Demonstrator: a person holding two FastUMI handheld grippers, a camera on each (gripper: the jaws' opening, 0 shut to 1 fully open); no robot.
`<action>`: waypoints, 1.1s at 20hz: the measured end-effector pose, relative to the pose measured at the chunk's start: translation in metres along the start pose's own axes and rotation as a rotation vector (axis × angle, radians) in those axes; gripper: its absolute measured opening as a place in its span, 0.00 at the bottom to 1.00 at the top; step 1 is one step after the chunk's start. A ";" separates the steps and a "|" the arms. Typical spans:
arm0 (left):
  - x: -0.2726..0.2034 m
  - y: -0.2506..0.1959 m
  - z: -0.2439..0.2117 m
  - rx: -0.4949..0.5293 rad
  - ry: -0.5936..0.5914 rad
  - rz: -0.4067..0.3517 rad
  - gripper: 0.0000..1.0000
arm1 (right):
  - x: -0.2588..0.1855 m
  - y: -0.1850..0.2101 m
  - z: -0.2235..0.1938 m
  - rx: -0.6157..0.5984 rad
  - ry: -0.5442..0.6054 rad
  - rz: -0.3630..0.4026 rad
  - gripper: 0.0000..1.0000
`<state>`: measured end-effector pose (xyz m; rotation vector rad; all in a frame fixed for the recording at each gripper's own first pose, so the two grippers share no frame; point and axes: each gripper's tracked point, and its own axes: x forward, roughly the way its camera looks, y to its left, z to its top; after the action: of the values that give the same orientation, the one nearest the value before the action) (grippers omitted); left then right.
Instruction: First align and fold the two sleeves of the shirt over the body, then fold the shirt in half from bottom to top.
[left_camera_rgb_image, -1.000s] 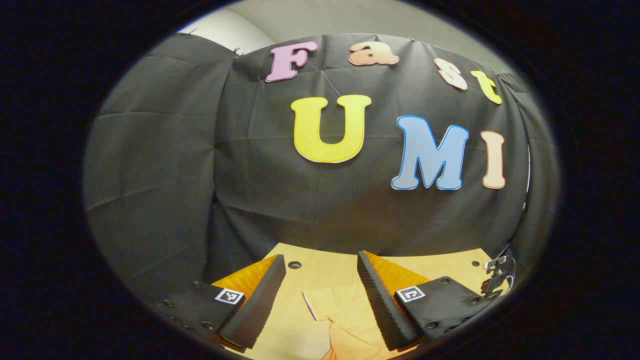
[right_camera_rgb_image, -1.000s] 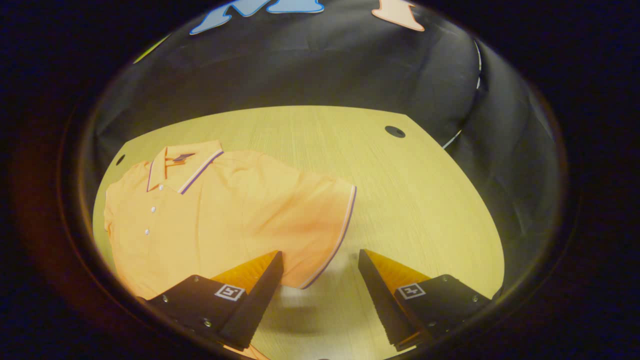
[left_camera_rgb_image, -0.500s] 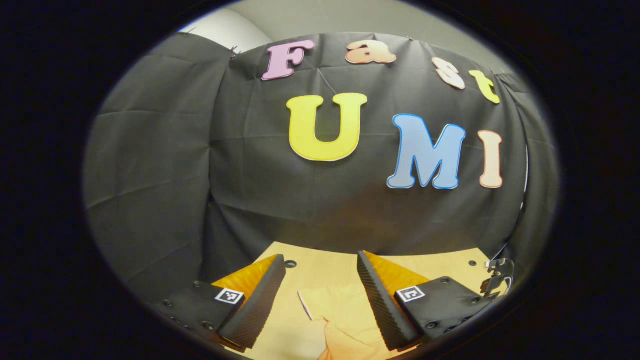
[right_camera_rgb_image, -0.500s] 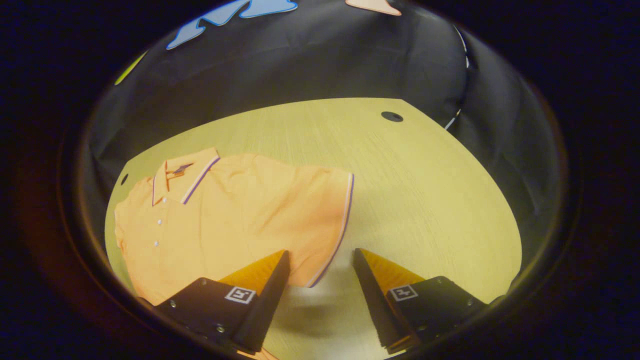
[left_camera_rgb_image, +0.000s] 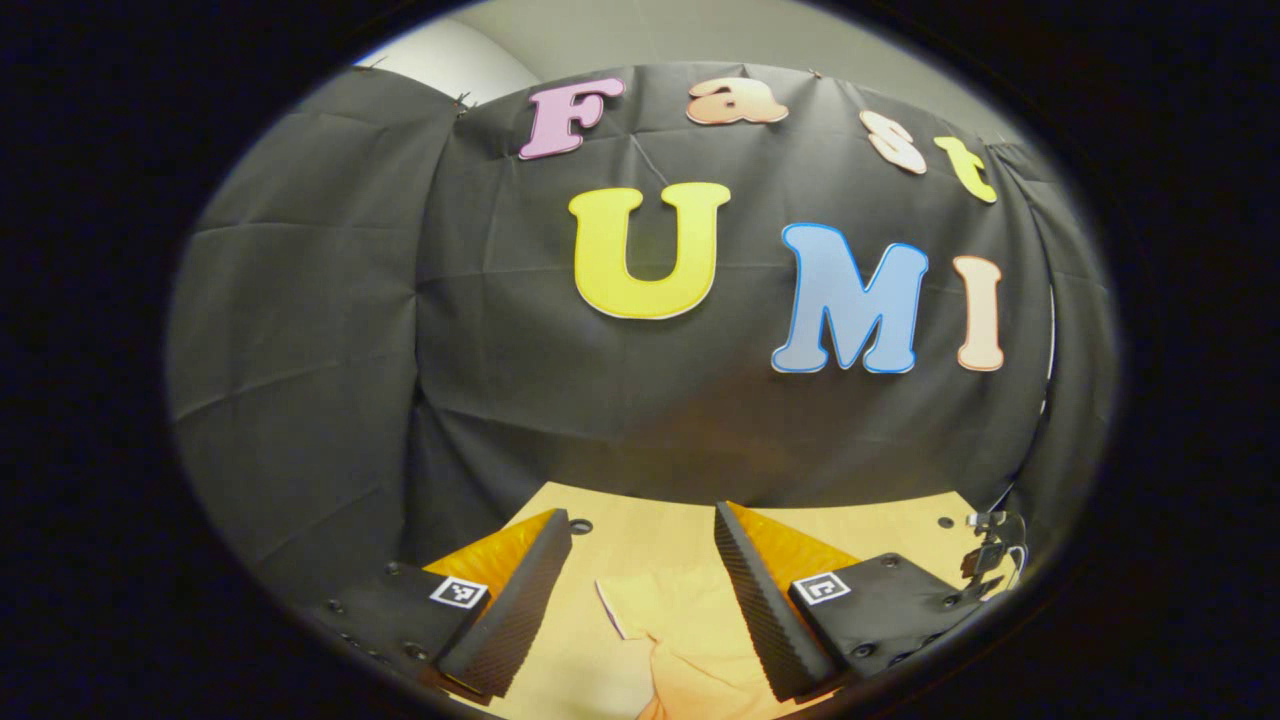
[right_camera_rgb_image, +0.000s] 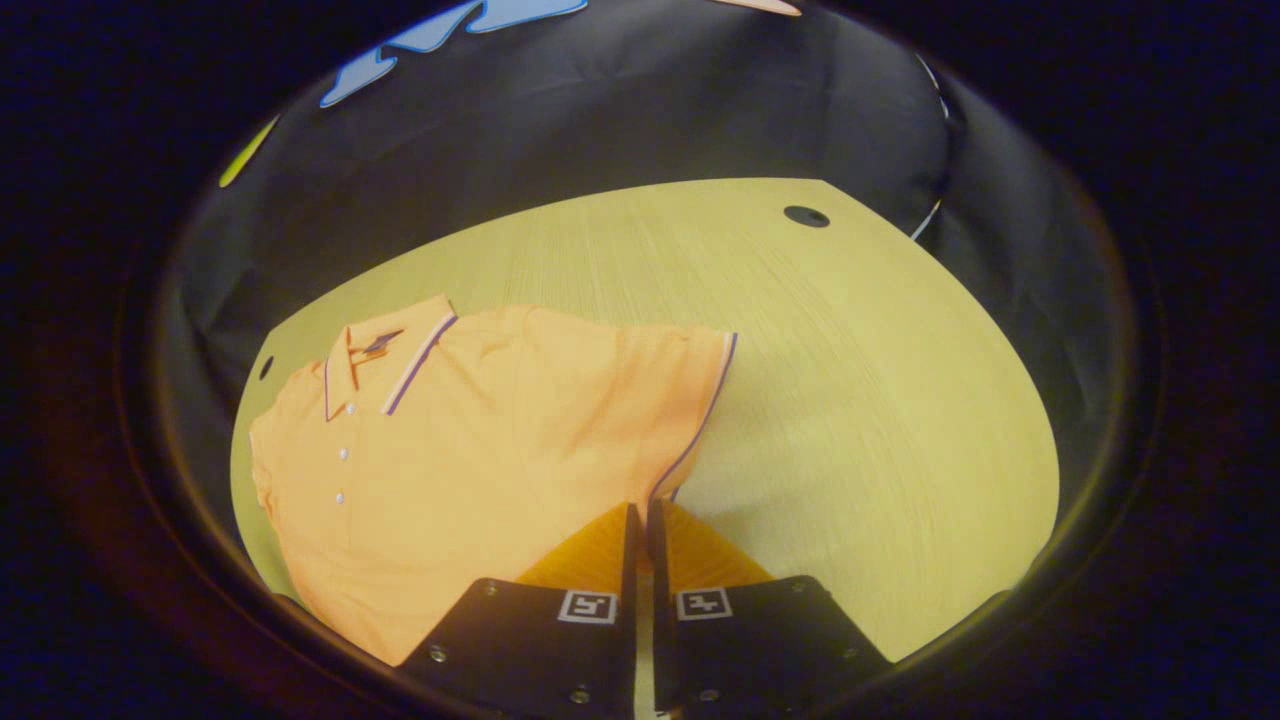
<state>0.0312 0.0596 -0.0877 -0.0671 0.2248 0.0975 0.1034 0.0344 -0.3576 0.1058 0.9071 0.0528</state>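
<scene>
Right gripper (right_camera_rgb_image: 641, 520): fingers pinch the sleeve (right_camera_rgb_image: 640, 400) hem; shirt (right_camera_rgb_image: 470, 470) body lies to their left. Left gripper (left_camera_rgb_image: 640, 590) fingers spread, nothing held.

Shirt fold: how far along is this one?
Barely started. The orange shirt lies spread flat on the table, nothing folded. In hand: the right gripper has its fingers closed on the sleeve hem. The left gripper hangs open above shirt fabric. Left: both sleeve folds, then the bottom-to-top fold.
</scene>
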 end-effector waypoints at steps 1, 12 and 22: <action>0.001 -0.001 -0.003 -0.002 0.002 -0.001 0.95 | 0.001 0.000 0.000 0.005 0.004 0.007 0.07; 0.002 -0.006 -0.003 0.001 0.004 -0.027 0.95 | -0.018 0.044 0.046 -0.052 -0.085 0.068 0.00; -0.005 0.008 -0.009 -0.003 0.010 -0.010 0.95 | -0.037 0.193 0.024 -0.321 -0.067 0.301 0.00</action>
<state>0.0232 0.0659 -0.0958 -0.0713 0.2340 0.0873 0.0992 0.2210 -0.2924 -0.0553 0.7998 0.4707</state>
